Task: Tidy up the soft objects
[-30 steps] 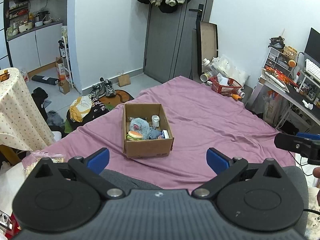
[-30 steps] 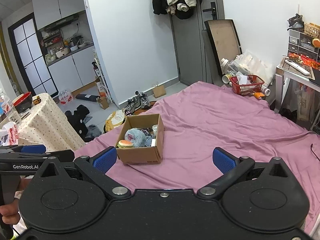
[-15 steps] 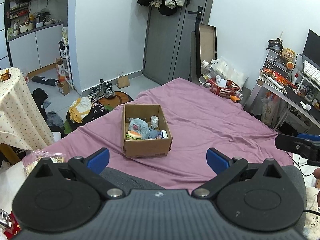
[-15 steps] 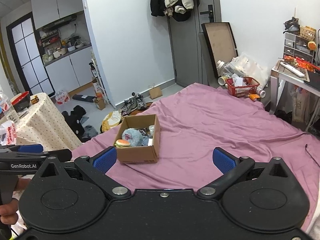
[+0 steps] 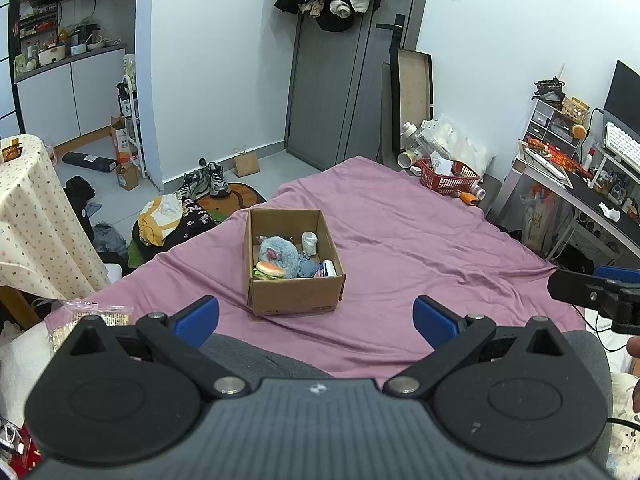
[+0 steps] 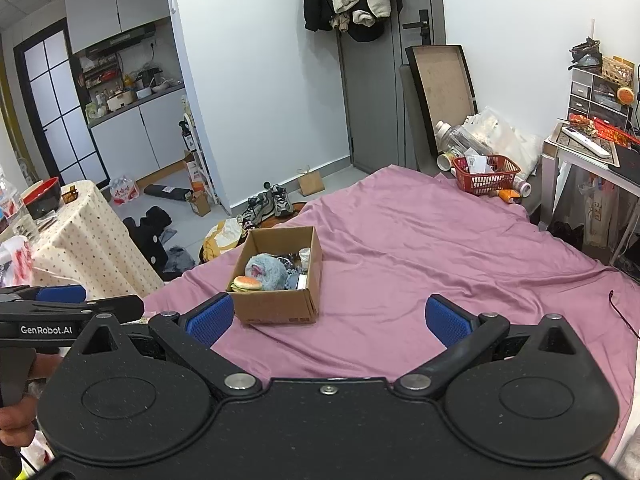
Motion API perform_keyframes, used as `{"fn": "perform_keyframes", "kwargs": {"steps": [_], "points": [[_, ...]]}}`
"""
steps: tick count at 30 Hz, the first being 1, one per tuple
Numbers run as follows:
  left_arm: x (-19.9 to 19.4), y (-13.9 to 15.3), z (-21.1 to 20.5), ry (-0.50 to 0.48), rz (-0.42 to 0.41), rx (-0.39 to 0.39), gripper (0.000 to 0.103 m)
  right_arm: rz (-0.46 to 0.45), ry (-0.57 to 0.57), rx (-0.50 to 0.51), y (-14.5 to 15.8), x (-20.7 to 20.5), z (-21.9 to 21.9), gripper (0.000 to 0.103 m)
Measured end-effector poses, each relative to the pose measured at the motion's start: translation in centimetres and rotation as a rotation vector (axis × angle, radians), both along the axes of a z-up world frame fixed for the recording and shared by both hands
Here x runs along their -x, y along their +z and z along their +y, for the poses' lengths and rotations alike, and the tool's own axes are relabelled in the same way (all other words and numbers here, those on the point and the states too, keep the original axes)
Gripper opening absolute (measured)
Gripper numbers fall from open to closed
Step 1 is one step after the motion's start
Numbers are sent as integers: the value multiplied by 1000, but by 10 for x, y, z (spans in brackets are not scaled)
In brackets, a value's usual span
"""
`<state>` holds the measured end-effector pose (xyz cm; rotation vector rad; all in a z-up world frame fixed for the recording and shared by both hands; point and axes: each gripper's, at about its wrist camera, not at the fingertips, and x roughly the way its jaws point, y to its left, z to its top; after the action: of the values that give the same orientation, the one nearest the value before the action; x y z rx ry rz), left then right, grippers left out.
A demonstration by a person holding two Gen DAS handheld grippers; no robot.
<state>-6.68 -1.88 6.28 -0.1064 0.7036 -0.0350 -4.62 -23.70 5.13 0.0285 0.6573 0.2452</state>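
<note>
Currently both hand-held grippers, left (image 5: 316, 316) and right (image 6: 326, 318), gape empty, short of the cardboard box (image 5: 294, 298) of soft toys (image 5: 278, 256) on the bed (image 5: 420, 240).

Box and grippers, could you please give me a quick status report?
Left gripper and right gripper open, empty. Box on the bed, toys inside, beyond both. Nothing in the way.

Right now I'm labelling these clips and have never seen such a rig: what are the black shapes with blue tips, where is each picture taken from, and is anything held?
They are two hand-held grippers. Each picture comes from a camera on one gripper, looking along its blue-padded fingers. The left gripper and right gripper are both open and hold nothing. Ahead, on a purple bedsheet, stands an open cardboard box holding a grey-blue plush toy, a toy burger and small items too small to name.
</note>
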Motion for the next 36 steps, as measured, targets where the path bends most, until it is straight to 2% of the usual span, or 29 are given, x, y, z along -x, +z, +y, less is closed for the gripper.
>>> {"fn": "perform_keyframes", "kwargs": {"steps": [36], "points": [[-2,6,5,1,-1,0,102,24,40,15,-9,-7,13,103]]}}
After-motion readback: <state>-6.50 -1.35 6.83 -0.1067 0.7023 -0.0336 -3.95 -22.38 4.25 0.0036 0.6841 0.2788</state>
